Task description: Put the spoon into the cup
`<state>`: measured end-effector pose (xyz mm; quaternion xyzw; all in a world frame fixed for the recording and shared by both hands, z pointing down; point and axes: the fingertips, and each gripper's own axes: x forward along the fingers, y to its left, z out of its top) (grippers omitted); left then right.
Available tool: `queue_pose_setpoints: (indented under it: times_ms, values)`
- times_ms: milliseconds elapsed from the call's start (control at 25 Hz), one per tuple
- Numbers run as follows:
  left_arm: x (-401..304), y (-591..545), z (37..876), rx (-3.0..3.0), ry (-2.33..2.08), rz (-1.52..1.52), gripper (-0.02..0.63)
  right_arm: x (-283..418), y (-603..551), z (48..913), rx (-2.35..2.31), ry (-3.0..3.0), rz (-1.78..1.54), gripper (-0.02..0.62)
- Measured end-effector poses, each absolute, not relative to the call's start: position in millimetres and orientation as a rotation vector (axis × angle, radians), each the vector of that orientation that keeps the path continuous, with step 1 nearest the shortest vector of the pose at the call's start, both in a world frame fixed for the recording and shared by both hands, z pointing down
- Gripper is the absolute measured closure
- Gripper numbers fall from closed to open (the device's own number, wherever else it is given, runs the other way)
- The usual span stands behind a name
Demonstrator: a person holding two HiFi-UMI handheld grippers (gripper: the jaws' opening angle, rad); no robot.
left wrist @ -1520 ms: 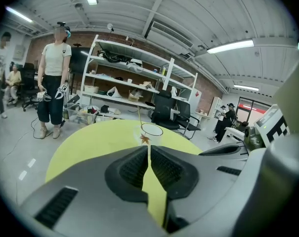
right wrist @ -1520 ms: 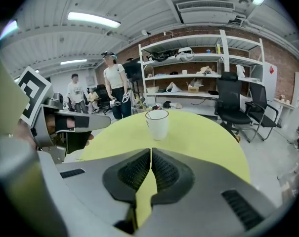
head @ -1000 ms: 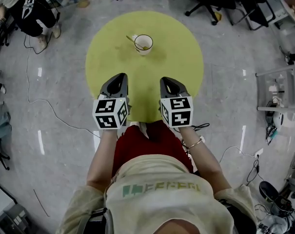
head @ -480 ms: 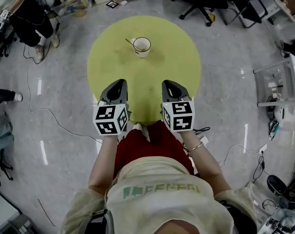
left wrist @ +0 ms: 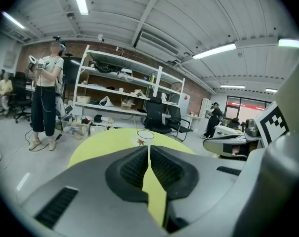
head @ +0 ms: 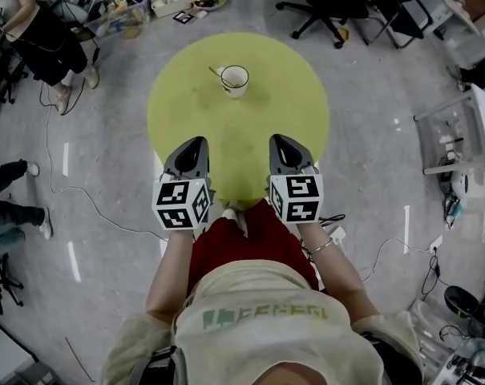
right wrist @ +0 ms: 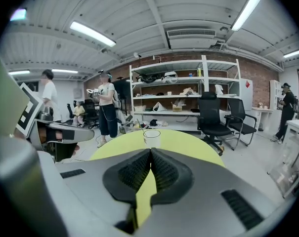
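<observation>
A white cup (head: pixel 235 79) stands on the far part of the round yellow table (head: pixel 186 111). A spoon (head: pixel 215 72) rests in it, its thin handle leaning out over the rim to the left. The left gripper view shows the cup (left wrist: pixel 145 136) and the spoon handle (left wrist: pixel 137 128) straight ahead; the right gripper view shows the cup (right wrist: pixel 151 137) too. My left gripper (head: pixel 197 140) and right gripper (head: pixel 280 138) hover side by side over the table's near edge, well short of the cup. Both are shut with nothing between the jaws.
Office chairs (head: pixel 338 2) stand beyond the table at the back right. Boxes and clutter (head: pixel 166 2) lie on the floor at the back left, near a standing person (head: pixel 42 30). Cables (head: pixel 74 167) trail across the floor to the left. A white rack (head: pixel 466 143) stands at the right.
Both grippers have stayed shut and drawn back slightly towards me. The cup and spoon have not moved. People at the left have shifted.
</observation>
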<state>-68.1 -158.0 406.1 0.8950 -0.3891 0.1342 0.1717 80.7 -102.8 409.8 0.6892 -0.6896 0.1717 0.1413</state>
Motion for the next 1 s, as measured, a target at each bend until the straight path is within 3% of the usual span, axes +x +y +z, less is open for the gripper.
queue_pose_setpoints:
  times_ms: [1000]
  values:
    - [-97,-132,361,2.650,-1.118,0.273,0.572,60,-71,361,2.140,-2.071,0.359,0.560]
